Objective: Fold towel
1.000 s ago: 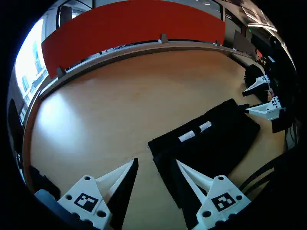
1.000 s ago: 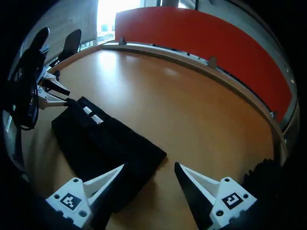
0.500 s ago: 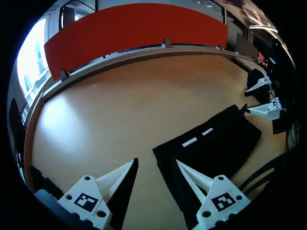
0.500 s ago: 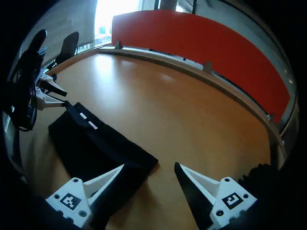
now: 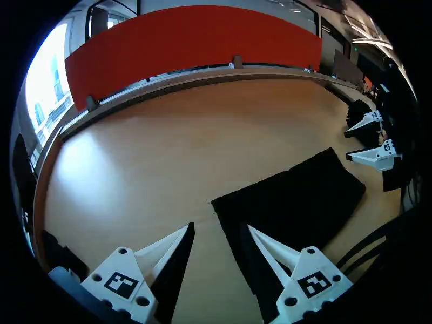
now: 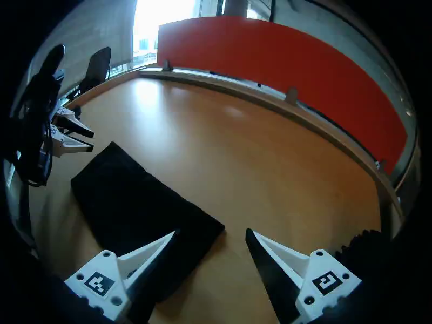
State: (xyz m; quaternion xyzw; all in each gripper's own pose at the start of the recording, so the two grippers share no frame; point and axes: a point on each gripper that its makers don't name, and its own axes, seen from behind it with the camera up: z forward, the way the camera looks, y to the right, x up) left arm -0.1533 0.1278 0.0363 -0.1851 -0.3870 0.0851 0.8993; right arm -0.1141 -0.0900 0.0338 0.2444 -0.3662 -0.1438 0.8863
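Currently holding nothing in the white two-finger left gripper point(image 5: 218, 227), spread wide over one corner of the black folded fabric towel point(image 5: 294, 197). Likewise spread wide and empty at the white two-finger right gripper point(image 6: 210, 232), poised at the opposite end of that towel. Lying flat on the pale wooden tabletop point(image 5: 162, 146), well apart from the long red partition panel point(image 5: 189, 38).

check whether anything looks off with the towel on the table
Nothing stands out. The black towel lies folded flat on the wooden table, its edges roughly square and no corner sticking out. The left tongs and right tongs are open near its two ends, holding nothing.
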